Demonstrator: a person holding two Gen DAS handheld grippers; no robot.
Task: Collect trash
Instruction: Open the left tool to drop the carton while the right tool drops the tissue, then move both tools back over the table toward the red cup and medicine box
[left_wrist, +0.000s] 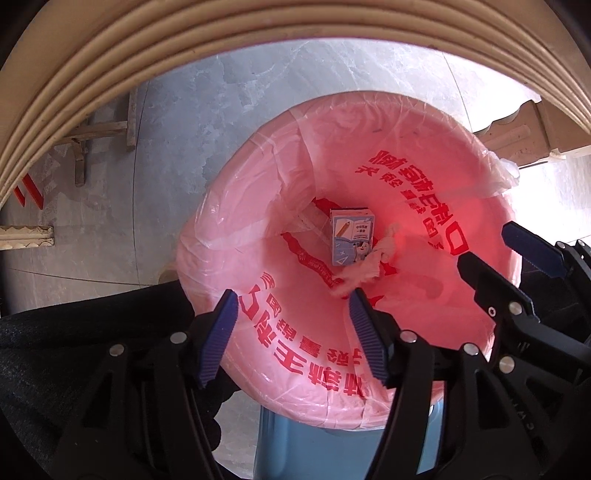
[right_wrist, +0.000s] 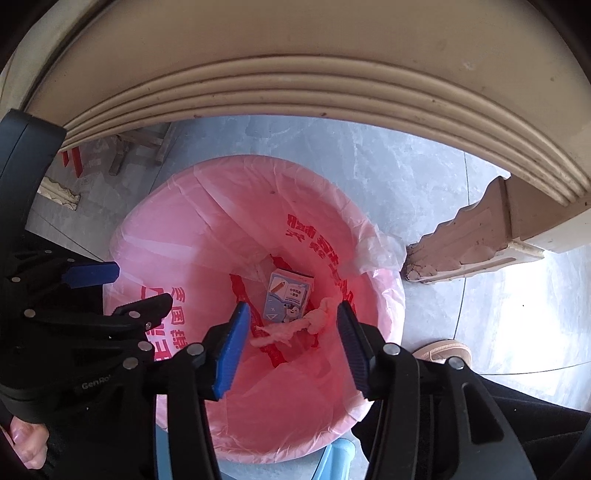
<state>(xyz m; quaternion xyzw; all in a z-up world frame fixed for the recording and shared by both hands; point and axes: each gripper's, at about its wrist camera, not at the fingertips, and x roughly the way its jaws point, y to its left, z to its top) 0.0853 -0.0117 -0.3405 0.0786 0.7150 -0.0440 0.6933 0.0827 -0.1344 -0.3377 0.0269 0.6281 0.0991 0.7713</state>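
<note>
A bin lined with a pink plastic bag with red lettering stands on the floor; it also shows in the right wrist view. At its bottom lie a small blue-and-white carton and a crumpled tissue. My left gripper is open and empty above the bin's near rim. My right gripper is open and empty above the bin's mouth. Each gripper shows in the other's view, the right gripper at the right and the left gripper at the left.
A beige ribbed table edge arches over the bin. A carved table leg stands right of the bin. A wooden stool sits far left on the grey tiled floor. A blue plastic stool is beneath. A shoe shows at right.
</note>
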